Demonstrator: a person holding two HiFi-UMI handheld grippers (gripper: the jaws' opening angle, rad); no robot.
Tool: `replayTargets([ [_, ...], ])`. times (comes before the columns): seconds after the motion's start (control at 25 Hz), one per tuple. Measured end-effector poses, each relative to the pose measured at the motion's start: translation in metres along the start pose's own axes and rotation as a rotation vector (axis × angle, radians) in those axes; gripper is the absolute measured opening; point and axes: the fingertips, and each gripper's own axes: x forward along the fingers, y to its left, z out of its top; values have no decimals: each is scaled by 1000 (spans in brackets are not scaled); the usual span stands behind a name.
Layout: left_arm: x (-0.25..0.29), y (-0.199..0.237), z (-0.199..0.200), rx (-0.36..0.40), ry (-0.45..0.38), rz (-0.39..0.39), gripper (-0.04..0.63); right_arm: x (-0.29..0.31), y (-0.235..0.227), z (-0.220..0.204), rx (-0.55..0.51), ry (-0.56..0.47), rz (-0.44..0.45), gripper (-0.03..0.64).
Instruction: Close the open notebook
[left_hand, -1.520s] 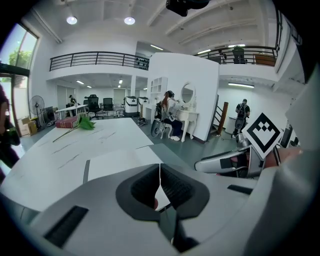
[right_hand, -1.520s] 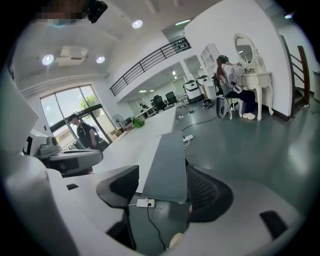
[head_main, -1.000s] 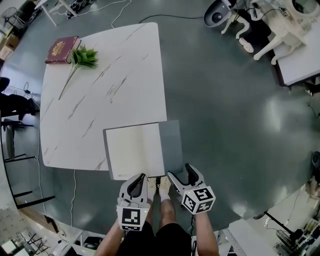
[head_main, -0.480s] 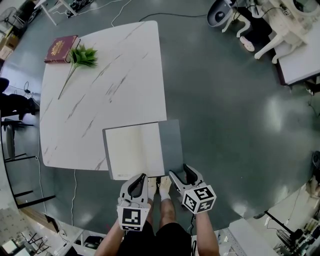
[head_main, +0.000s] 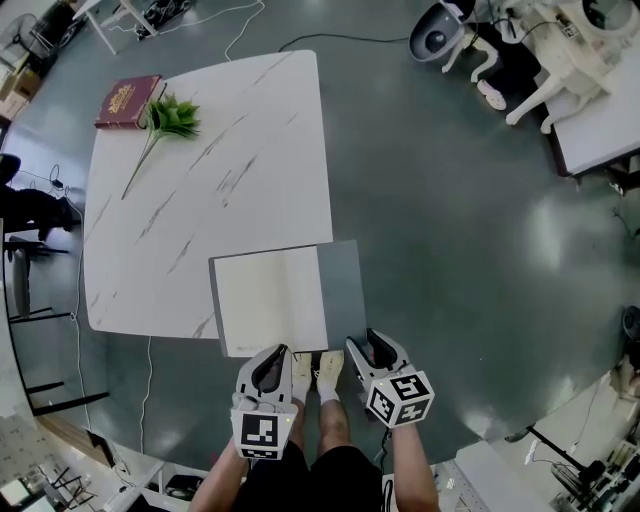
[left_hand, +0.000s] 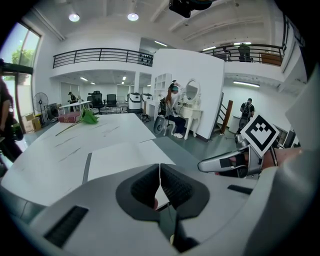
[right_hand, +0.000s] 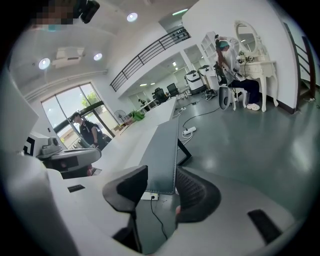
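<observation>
Grey notebook (open) on marble table

1. Your table is white with thin grey streaks.
2. Your notebook has cream pages and a grey cover.
3. You see a red book and a green plant.
4. Your floor is dark grey.

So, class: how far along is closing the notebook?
Nothing done: the notebook lies open on the table. In hand: the right claw, just closing, faces the grey cover's edge, nothing gripped yet. To do: grip and fold it shut. The left claw is shut, idle.
</observation>
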Motion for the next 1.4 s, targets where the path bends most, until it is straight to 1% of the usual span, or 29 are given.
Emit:
replayTargets([
  [0.24,-14,-1,10,2,-25,11,26,-14,9,12,-19,-23,-11,156],
  [0.64,-51,-2,30,13,-79,38,25,-41,38,33,-79,-76,-17,80],
  [0.8,-66,2,33,9,-96,53,25,-47,52,39,-95,-90,-13,64],
  [0.92,-76,7,35,-3,-132,71,26,-50,61,42,-108,-98,-6,59],
  [1.04,-86,12,37,1,-119,84,25,-53,72,47,-129,-104,4,54],
  [1.4,-110,32,35,-24,-139,122,25,-55,110,54,-177,-130,39,43],
])
